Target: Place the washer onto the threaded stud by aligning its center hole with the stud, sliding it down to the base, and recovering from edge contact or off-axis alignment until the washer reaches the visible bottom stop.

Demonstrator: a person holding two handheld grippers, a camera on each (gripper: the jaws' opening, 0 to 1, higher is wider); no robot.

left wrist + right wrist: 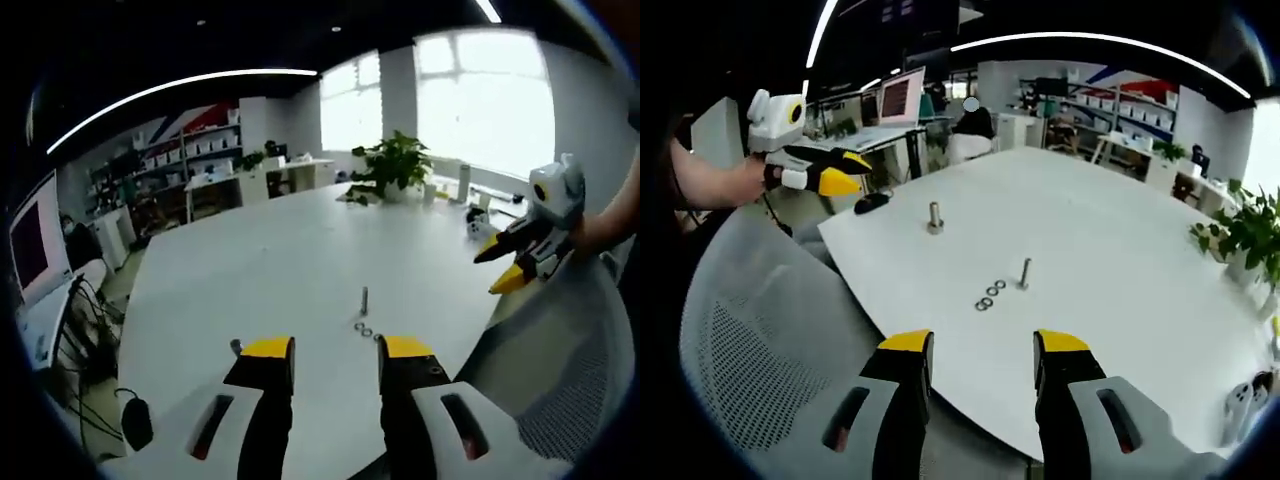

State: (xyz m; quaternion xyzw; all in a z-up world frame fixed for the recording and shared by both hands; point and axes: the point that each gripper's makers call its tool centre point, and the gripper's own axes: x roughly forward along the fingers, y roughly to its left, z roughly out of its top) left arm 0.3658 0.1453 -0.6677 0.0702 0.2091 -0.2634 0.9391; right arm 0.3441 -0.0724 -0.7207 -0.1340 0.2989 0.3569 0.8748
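A slim threaded stud (pixel 364 300) (pixel 1025 273) stands upright on the white table (pixel 270 250) (pixel 1090 220). Right beside its foot, several small washers (pixel 365 330) (pixel 990 295) lie flat in a short row. My left gripper (pixel 336 350) hovers over the table's near edge, open and holding nothing, with the washers just beyond its yellow tips. My right gripper (pixel 983 345) is open and empty too, off the table edge and short of the washers. Each gripper appears in the other's view: the right one (pixel 505 265) in a hand, the left one (pixel 840 172).
A thicker bolt (pixel 935 218) (pixel 236 347) stands near the table edge, with a black mouse (pixel 872 203) beyond it. A grey mesh chair back (pixel 760 340) (pixel 570 380) sits against the table edge under the grippers. A potted plant (pixel 392 165) (pixel 1240 235) stands at the far side.
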